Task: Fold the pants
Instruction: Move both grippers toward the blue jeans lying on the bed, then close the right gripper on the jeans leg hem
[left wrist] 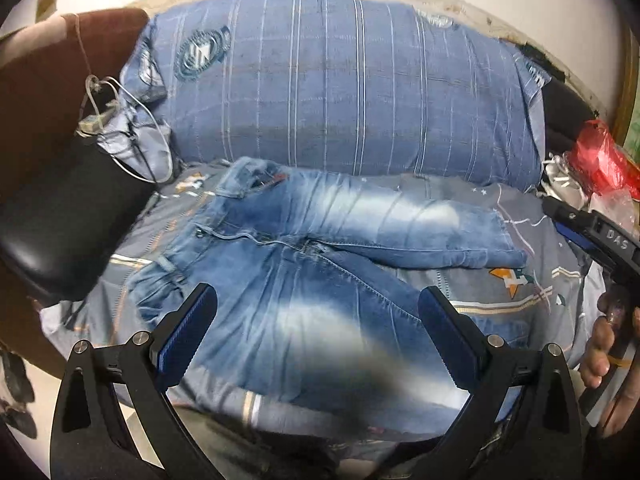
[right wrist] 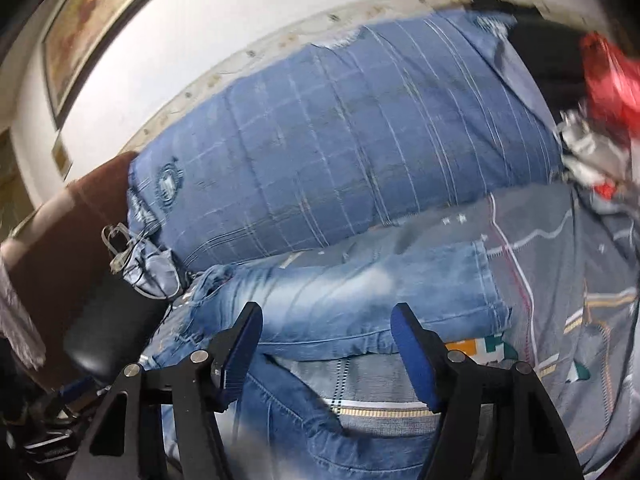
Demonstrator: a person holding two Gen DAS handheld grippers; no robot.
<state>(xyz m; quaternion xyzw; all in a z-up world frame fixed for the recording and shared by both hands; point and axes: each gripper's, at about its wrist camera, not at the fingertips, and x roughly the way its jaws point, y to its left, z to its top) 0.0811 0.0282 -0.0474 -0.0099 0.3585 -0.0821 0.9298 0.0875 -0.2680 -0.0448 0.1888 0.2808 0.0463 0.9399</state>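
While both tools hang above the bed, faded blue jeans (left wrist: 320,240) lie spread on a grey patterned bedsheet (left wrist: 532,280), waistband toward a black chair (left wrist: 60,216), legs splayed apart. The left gripper (left wrist: 318,304) is held wide apart over the nearer leg, gripping nothing. Only its camera catches the right gripper (left wrist: 592,228) from outside, at the frame's edge. The right wrist view shows that gripper (right wrist: 326,324) also parted, above the farther leg. A blue striped pillow (left wrist: 340,88) sits behind; a red bag (left wrist: 600,160) lies beside it.
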